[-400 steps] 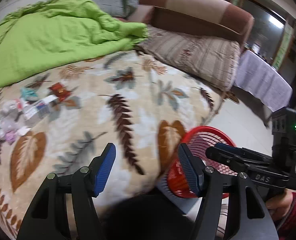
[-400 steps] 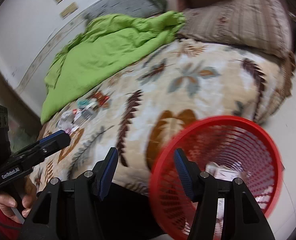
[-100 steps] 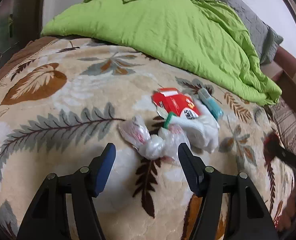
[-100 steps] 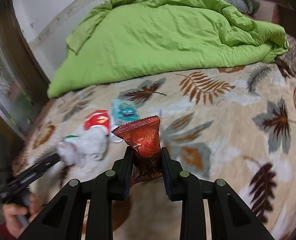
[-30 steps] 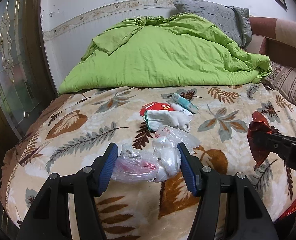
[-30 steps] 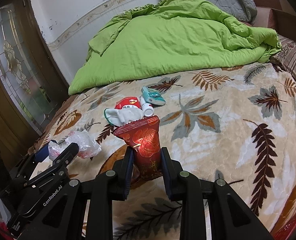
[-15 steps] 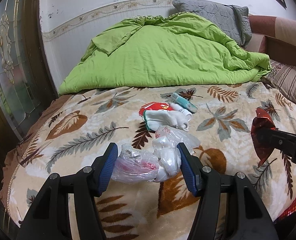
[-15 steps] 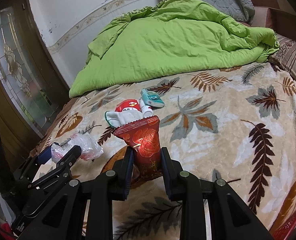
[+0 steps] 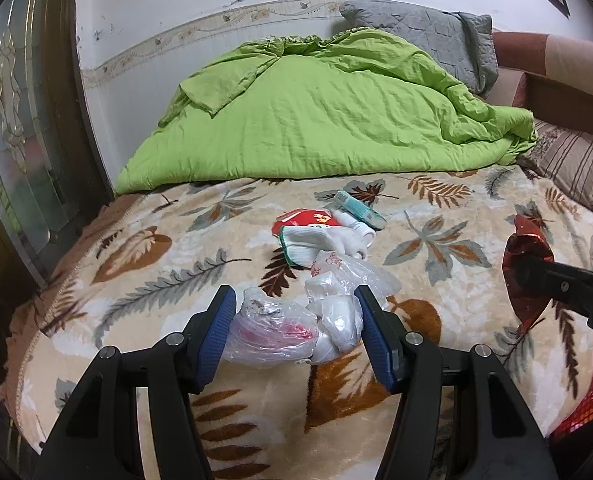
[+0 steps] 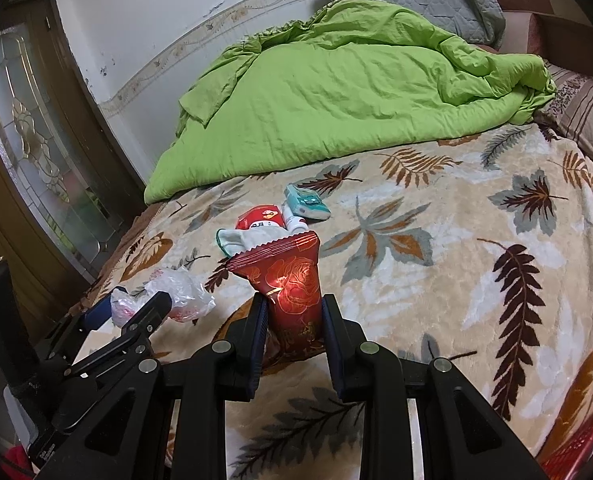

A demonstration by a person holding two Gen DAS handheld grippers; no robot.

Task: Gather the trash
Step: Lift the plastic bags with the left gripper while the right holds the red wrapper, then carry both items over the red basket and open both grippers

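Covering the bed [image 9: 144,360] is a leaf-print blanket [image 9: 436,216], with a green quilt [image 9: 316,120] heaped along its far edge and a grey pillow [image 9: 424,40] at the far right corner. A red basket [image 9: 592,400] shows at the bed's near right corner. Near the middle of the bed lie a white sock [image 9: 320,242], a red packet [image 9: 306,218] and a teal pack [image 9: 360,210], bunched close together, with a small white tube [image 9: 354,222] among them. The left tongs [image 9: 294,330] are clenched on a crumpled clear bag [image 9: 288,328], both blue pads pressed against it, above the bed's near edge. The right tongs [image 10: 292,320] are grasping a dark red wrapper [image 10: 292,280] upright, its crimped top standing clear of the pads, also over the near edge.
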